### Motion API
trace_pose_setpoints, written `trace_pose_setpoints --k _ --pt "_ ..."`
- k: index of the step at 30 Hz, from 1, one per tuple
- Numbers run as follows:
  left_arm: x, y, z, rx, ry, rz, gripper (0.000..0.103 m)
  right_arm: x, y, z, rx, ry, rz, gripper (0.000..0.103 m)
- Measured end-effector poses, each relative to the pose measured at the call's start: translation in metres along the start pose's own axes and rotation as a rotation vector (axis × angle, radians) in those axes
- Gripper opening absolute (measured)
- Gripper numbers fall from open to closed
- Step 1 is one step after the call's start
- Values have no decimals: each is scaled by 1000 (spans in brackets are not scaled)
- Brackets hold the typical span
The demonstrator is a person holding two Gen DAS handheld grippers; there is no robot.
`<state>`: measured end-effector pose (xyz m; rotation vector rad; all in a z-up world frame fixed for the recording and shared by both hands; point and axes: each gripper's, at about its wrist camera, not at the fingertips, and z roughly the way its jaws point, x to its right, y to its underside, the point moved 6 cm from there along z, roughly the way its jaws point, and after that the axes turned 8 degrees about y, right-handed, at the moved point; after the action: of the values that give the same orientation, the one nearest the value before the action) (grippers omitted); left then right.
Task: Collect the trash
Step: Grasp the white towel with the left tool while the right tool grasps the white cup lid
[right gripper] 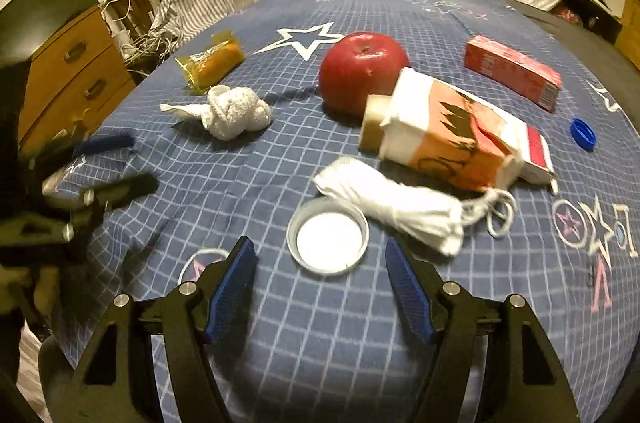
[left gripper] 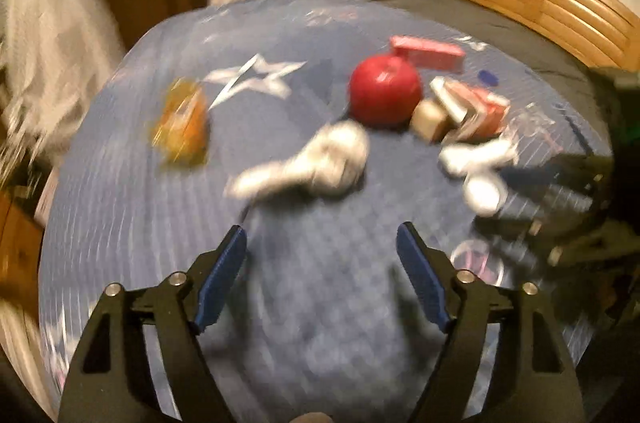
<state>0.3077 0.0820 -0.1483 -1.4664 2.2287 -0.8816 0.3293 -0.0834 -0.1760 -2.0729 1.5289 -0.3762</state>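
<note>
Right tongs (right gripper: 320, 251) spread apart, empty, hovering over the bed (right gripper: 320, 343) just short of the clear plastic lid (right gripper: 327, 242). Folded white mask (right gripper: 396, 209) touches the lid's far right; crushed carton (right gripper: 452, 135) beyond it, against the red apple (right gripper: 362, 73). Crumpled tissue (right gripper: 236, 111) to the left. Left tongs (left gripper: 322, 243) likewise apart, empty; view blurred.

Both the left tool (left gripper: 321, 237) and right tool (right gripper: 320, 249) hover with jaws spread, gripping nothing.
</note>
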Motion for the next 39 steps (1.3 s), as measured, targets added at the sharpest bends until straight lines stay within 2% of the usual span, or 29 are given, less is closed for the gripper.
trace_pose_setpoints --k 2,4,6,8,12,13,15,16,18,19,22,29,36,39 --pt "0 -17 8 11 9 48 81 -5 -2 0 1 -9 2 70" --pt "2 -32 22 -5 74 75 82 -6 -4 1 3 -18 3 70" --pt "5 -39 39 -39 109 118 82 -6 -3 0 6 -27 6 70" --pt "4 -43 52 -72 114 150 82 -7 -3 0 12 -31 7 70" --pt "1 -44 70 -97 126 140 82 -4 -2 0 26 -38 12 69" --pt "1 -44 73 -100 131 137 80 -2 -1 0 31 -36 17 68" --pt "1 -41 79 -113 139 131 66 2 2 -3 41 -34 30 60" --pt "2 -39 82 -125 136 133 57 3 2 -3 45 -32 37 58" --pt "3 -36 82 -125 123 142 52 3 2 -4 45 -30 38 54" --pt "4 -36 82 -124 123 137 45 3 2 -3 44 -24 35 52" --pt "3 -35 80 -121 116 106 41 1 2 -2 39 -11 18 44" --pt "7 -24 64 -103 48 50 37 3 5 -8 48 -13 18 41" --pt "12 9 15 -42 -40 -86 37 0 29 -34 87 -18 19 41" --pt "15 21 -6 -8 -73 -133 37 2 39 -56 132 -4 27 41"
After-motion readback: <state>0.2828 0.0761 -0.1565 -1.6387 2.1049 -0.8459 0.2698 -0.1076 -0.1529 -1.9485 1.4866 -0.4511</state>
